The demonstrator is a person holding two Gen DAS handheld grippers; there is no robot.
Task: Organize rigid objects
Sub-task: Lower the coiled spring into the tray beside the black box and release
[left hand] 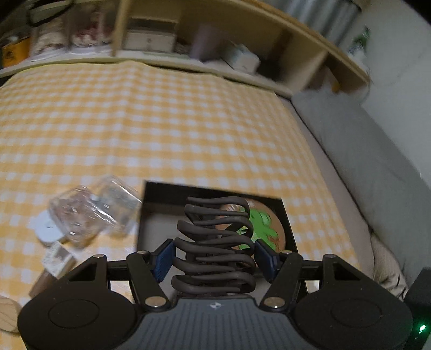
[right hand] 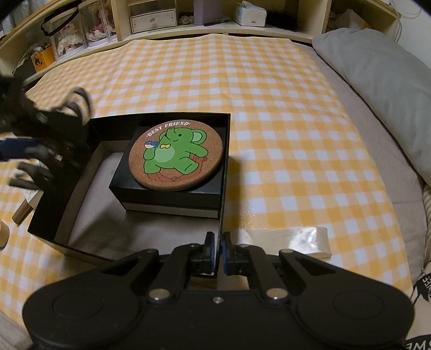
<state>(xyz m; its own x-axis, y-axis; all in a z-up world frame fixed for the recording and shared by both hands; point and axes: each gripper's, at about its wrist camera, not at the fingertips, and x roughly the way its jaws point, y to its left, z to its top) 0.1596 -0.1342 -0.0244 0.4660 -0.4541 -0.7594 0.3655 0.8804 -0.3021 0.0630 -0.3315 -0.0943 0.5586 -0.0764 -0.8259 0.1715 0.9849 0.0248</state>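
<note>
My left gripper (left hand: 214,258) is shut on a dark wavy wire rack (left hand: 215,242) and holds it above the open black box (left hand: 289,226). In the right wrist view the rack (right hand: 48,134) and the left gripper show blurred over the box's left wall. The box (right hand: 62,188) holds a smaller black box (right hand: 167,196) with a round cork coaster (right hand: 176,156) printed with a green elephant on top. My right gripper (right hand: 218,253) is shut on the box's near right wall edge.
The box sits on a yellow checked cloth (right hand: 269,107). Clear plastic containers (left hand: 91,210), a white disc (left hand: 47,228) and wooden blocks (right hand: 23,212) lie left of the box. A tape strip (right hand: 291,237) lies at the right. Shelves (right hand: 188,16) stand behind; a grey pillow (right hand: 377,88) lies right.
</note>
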